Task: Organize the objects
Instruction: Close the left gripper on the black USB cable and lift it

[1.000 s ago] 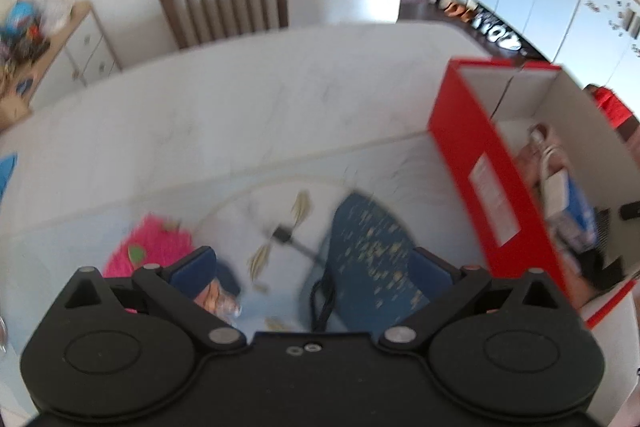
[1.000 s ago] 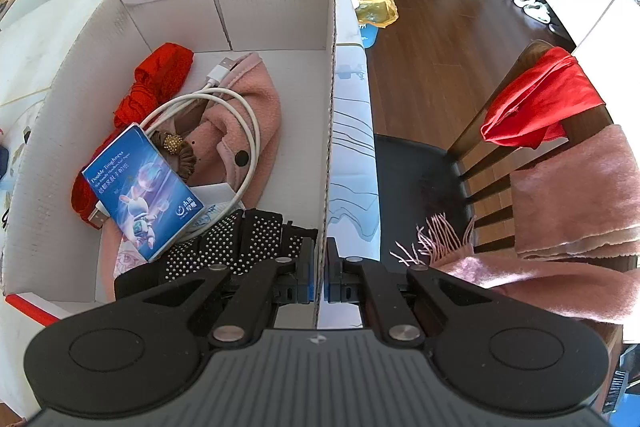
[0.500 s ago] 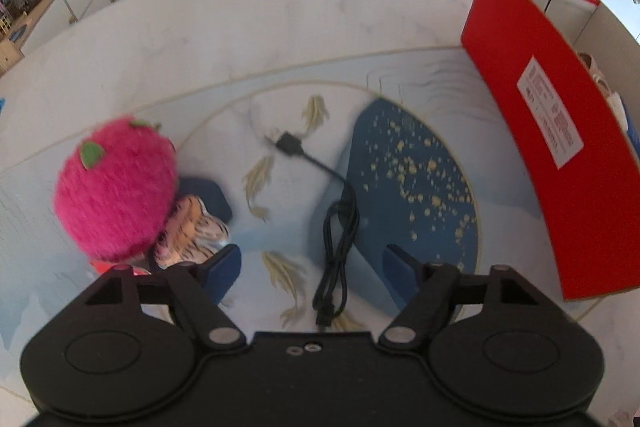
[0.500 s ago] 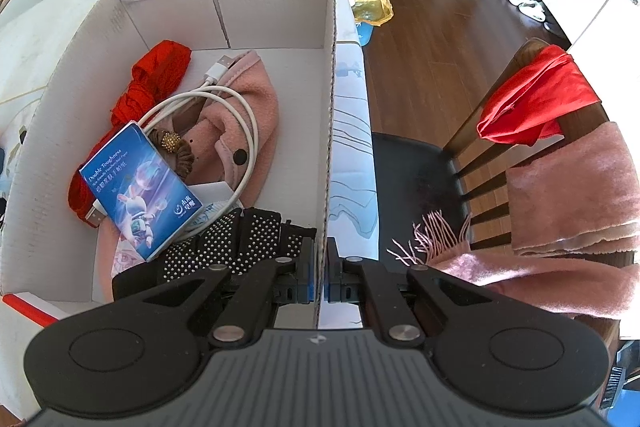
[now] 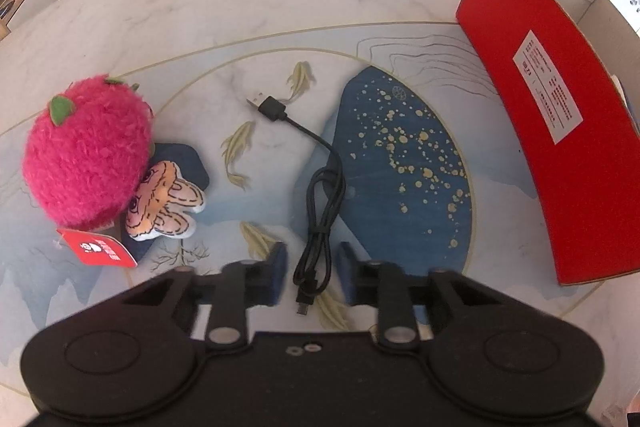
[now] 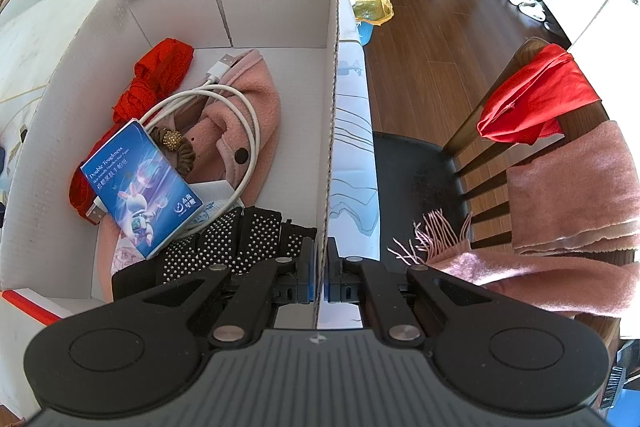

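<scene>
So the step here looks like grabbing the black USB cable [image 5: 320, 195] off the table mat [image 5: 420, 155] so it can go into the red cardboard box [image 5: 560, 131] off to the right. The left gripper [image 5: 312, 277] has just been closing and its blue pads [image 5: 276, 279] now sit either side of the cable's bundled lower end, near the small plug, with a visible gap left on both sides, so it's not pinched yet as far as I can tell. If I were doing this I'd finish the squeeze right where the doubled-up strands run together, not down at the loose plug tip, otherwise you catch one strand and the rest just dangles and drags. Keep the tips right down at the mat so the cord can't slip under a pad, then lift straight up before swinging over the box wall. The pink plush fruit [image 5: 86, 155] and the little cartoon plush [image 5: 164, 203] sit well to the left, so no risk of snagging them. Pose-wise the left one points steeply down at the table. The right gripper [image 6: 322, 277] also aims steeply down, jaws clamped together on the box's white side wall [image 6: 330, 131], which I'd guess steadies it.
</scene>
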{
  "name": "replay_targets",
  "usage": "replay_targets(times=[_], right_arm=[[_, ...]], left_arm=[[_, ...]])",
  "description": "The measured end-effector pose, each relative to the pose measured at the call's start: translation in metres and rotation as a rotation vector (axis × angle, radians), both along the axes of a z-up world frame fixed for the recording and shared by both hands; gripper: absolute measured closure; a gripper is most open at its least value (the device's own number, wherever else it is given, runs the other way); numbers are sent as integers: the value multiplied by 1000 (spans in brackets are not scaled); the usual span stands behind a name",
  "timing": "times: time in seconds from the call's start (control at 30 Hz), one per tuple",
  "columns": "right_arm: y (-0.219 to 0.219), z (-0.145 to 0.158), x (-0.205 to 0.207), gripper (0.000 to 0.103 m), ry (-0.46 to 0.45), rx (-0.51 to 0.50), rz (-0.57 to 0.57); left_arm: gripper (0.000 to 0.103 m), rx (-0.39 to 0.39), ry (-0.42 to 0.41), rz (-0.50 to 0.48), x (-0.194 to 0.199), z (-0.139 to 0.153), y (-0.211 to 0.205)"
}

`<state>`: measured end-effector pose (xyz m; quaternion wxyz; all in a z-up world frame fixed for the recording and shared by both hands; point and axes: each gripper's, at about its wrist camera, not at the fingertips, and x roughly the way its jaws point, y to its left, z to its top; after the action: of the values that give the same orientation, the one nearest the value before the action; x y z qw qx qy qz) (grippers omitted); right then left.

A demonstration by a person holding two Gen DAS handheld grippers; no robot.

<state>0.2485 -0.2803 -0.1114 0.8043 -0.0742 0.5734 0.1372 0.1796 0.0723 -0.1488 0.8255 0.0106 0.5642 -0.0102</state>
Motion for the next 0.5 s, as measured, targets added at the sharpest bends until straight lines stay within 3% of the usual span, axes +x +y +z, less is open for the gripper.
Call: replay_targets(times=[0.17,0.5], right_arm=[[0,0,-1,100,-1,-1,0],[1,1,-2,100,-1,6,-2]], left_arm=[[98,-35,-30,9,-4,3,1],[100,-93,-119,37,-14,44,3]])
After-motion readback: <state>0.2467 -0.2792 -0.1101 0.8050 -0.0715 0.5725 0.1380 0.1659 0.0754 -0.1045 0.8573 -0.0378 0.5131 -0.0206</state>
